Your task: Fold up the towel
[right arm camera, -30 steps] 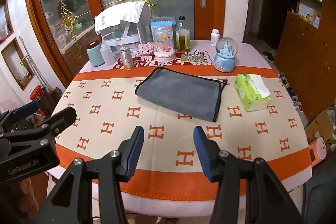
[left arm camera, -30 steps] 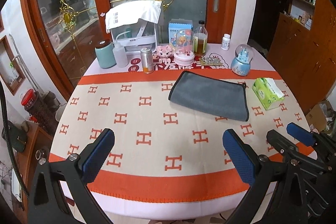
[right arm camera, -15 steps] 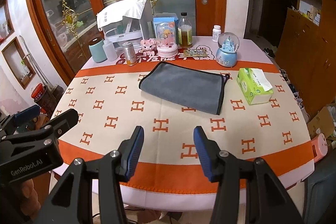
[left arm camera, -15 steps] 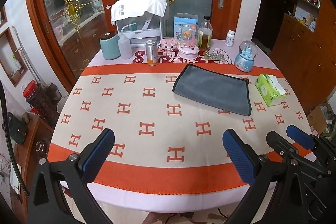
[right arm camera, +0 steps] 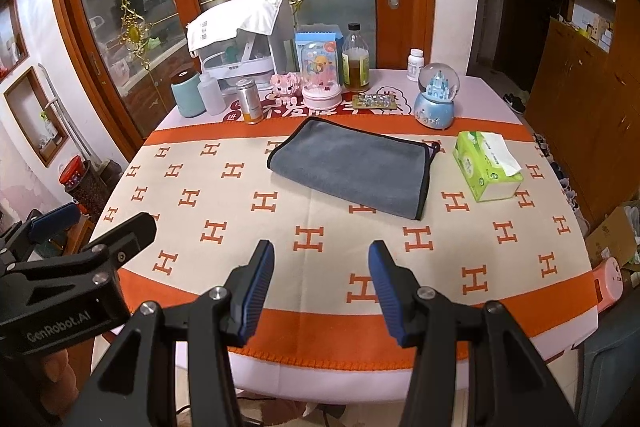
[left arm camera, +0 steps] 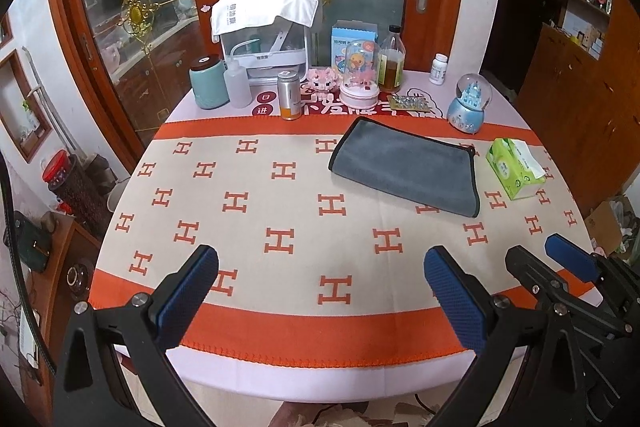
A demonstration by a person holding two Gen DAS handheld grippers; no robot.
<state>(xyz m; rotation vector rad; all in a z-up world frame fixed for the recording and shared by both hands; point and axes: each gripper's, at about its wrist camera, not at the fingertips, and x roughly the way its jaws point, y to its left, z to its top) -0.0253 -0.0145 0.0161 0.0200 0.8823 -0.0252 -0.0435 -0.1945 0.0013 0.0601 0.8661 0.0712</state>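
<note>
left gripper [left arm camera: 320, 291] hangs over the near edge of the round table, blue pads spread wide, nothing between them. out ahead, the cream and orange h-patterned tablecloth [left arm camera: 280, 211] runs flat to the grey plush towel with black edging [left arm camera: 404, 167], lying far and right of centre, already doubled into a long rectangle. it looks soft, light and floppy, so it should drape and sag the moment it lifts; the pile should give the pads decent grip. best bet looks like pinching the bound corners, near-left and near-right, where the edging adds a little stiffness. just right of it sits a green tissue pack [left arm camera: 514, 163], close enough to get nudged. right gripper [right arm camera: 322, 287] is also released and empty, well short of the towel.
</note>
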